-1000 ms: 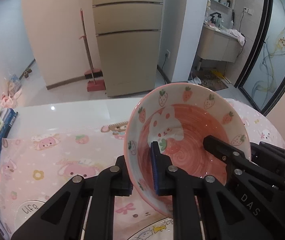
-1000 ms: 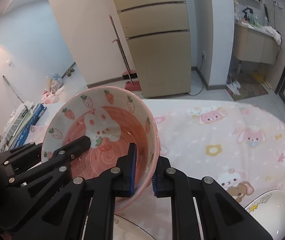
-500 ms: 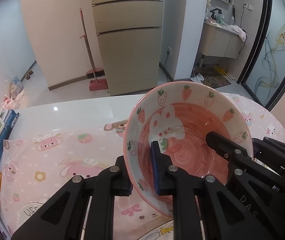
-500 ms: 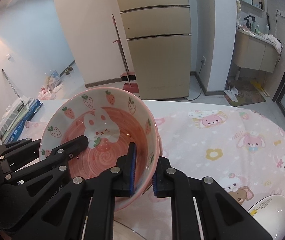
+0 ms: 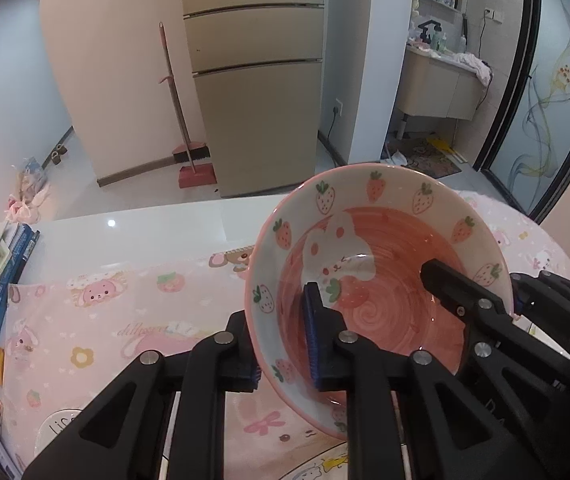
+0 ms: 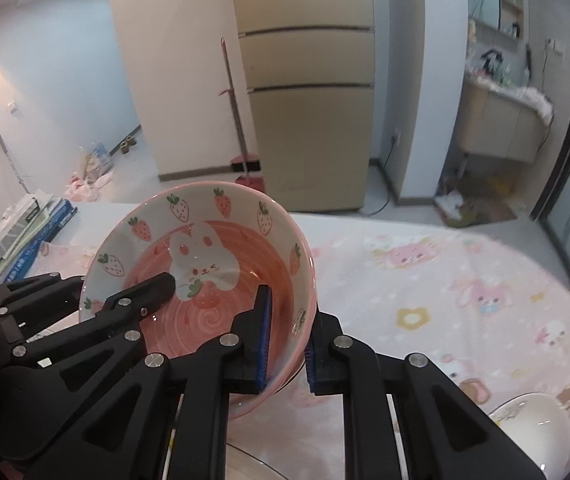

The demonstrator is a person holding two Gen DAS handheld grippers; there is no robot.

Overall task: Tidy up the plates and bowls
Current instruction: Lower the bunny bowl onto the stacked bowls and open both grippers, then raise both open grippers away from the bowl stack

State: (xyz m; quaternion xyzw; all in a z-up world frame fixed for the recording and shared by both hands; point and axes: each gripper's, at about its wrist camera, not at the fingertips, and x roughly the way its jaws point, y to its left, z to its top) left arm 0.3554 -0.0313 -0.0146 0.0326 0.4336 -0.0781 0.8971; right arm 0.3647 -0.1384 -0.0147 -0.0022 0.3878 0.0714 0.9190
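We see soft, even indoor light, a ceiling lamp glaring top-left, fisheye bending with dark corners, and slight blur right.

A home: fridge (image 5: 257, 80), broom (image 5: 189, 160), bathroom vanity (image 5: 441, 88), cartoon tablecloth (image 6: 465, 300).

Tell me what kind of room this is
Most likely a home kitchen-dining area. A tall beige fridge stands against the far wall with a broom leaning beside it, and a washbasin cabinet sits in a side nook. The table wears a pink cartoon tablecloth.
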